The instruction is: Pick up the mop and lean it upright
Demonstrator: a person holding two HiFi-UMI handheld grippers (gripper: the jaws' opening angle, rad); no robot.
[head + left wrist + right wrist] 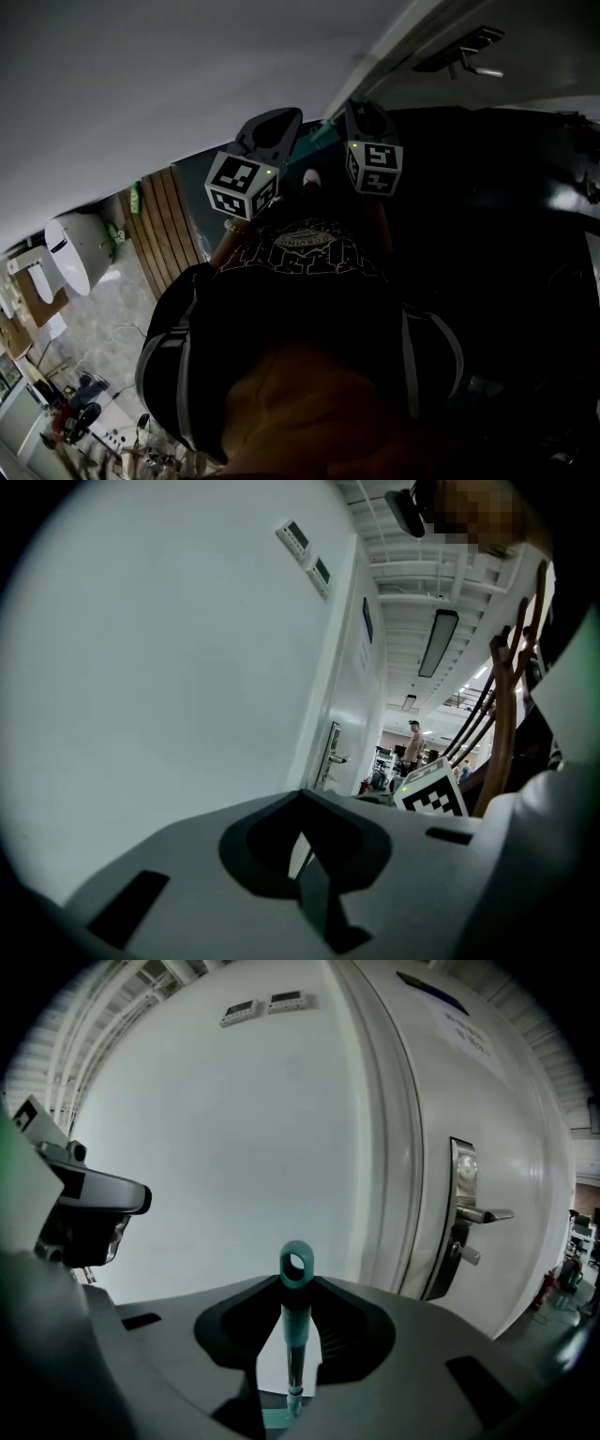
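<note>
The mop handle (295, 1321), dark with a teal grip and a hang-hole at its tip, stands upright in front of the white wall (244, 1129). It rises between the jaws of my right gripper (289, 1372), which is open: a strip of wall shows to the handle's left. In the head view the teal handle (320, 135) shows between my left gripper (279, 124) and my right gripper (364, 112), both raised towards the wall. My left gripper (302, 841) holds nothing and shows only a narrow slit between its jaws. The mop head is hidden.
A white door with a metal lever handle (480, 1215) is just right of the mop. Wooden slats (165, 228) and a white appliance (79, 249) lie on the floor to the left. Far down the hall stands a person (413, 745). My own dark torso fills the lower head view.
</note>
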